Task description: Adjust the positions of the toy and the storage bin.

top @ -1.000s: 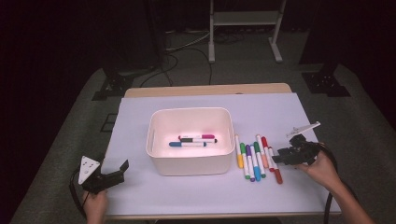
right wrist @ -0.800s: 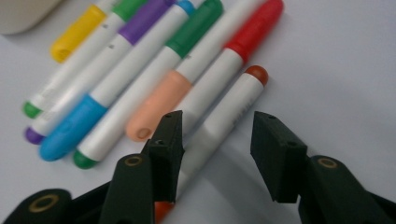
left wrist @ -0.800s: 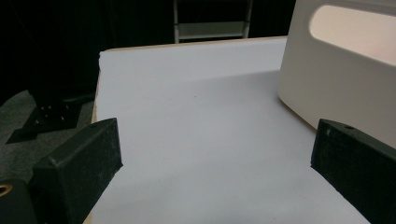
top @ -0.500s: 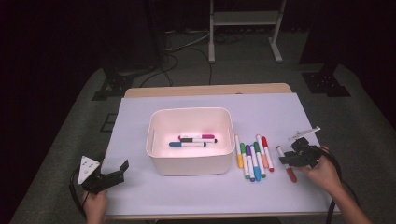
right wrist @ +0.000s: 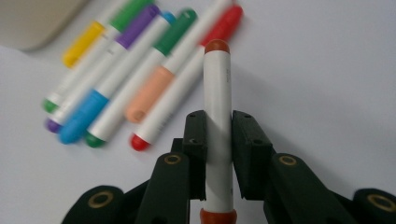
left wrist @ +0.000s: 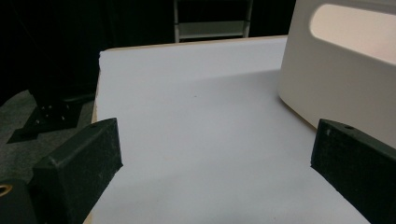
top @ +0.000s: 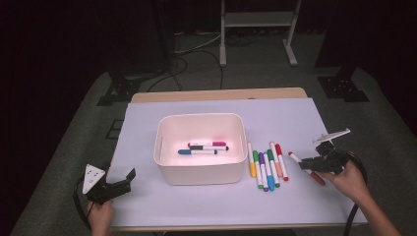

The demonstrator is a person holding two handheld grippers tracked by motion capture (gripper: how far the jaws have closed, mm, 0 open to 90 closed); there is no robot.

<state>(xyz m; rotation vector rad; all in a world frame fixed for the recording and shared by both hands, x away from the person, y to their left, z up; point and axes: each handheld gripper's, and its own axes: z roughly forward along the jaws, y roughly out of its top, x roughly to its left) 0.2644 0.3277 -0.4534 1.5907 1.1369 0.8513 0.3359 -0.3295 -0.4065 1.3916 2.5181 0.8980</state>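
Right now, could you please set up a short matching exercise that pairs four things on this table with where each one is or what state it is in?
Things:
1. right gripper
2. left gripper
3. blue marker
4. yellow marker

Places or states:
A. lying inside the white bin
B. jaws wide apart, nothing between them
C. on the table, nearest the bin in the row
D. shut on the brown-red marker

Pairs: 1-D, 2-B, 3-A, 4-C

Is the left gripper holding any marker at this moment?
No, the left gripper has its jaws wide apart over the bare white table cover, with nothing between them.
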